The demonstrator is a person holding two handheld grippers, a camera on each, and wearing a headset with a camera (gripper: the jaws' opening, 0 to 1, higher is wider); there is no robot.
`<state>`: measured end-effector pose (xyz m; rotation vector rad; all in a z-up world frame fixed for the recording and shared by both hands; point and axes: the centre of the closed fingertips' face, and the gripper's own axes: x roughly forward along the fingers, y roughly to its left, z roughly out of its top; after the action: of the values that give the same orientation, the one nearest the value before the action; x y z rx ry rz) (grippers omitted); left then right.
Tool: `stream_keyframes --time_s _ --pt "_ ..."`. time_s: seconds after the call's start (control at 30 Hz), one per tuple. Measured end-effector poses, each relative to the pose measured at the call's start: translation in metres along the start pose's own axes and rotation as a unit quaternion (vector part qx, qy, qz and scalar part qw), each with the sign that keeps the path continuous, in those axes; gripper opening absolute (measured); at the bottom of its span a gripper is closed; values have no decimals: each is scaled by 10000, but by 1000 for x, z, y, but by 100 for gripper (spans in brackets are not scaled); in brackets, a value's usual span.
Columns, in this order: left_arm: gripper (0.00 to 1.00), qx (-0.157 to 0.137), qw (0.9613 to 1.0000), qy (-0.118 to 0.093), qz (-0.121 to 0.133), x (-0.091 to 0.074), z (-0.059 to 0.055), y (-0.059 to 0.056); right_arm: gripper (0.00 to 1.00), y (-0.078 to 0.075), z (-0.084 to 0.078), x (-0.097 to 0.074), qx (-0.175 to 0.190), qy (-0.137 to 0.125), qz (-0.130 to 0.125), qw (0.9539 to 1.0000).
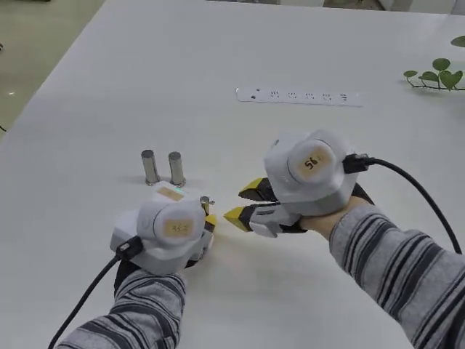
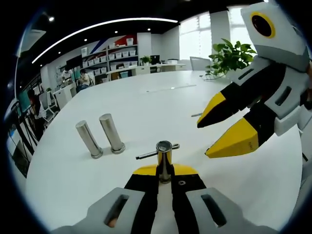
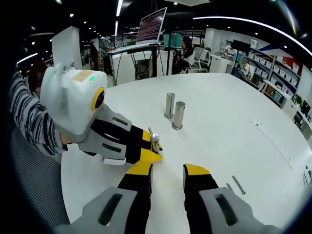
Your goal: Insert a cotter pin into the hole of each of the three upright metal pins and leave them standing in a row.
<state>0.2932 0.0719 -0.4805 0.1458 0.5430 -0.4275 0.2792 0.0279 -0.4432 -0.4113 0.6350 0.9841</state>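
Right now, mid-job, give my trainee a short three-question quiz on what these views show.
1. How many free-standing pins are upright on the table, outside either tool?
2. The left tool is shut on: A) a third pin with a cotter pin through its hole; B) a plant leaf; C) nothing.
3. True or false: the right tool has its jaws shut.
Key: 1) two; 2) A; 3) false.
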Motion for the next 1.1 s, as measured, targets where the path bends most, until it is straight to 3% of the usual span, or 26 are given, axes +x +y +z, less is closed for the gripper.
stream_keyframes --time_s 0.17,0.33,0.8,1.1 --pt "5 124 9999 45 17 -1 0 9 21 -3 -6 -7 209 -69 -100 9997" --pt "5 -38 9999 90 41 -4 -1 20 23 -4 -8 -12 361 -151 -164 9991" --pt "5 -172 9995 43 254 -9 1 68 27 2 -20 -17 415 -131 -137 9990" --pt "5 -166 9994 127 282 -9 -5 78 30 5 -23 -17 456 -189 -99 9987"
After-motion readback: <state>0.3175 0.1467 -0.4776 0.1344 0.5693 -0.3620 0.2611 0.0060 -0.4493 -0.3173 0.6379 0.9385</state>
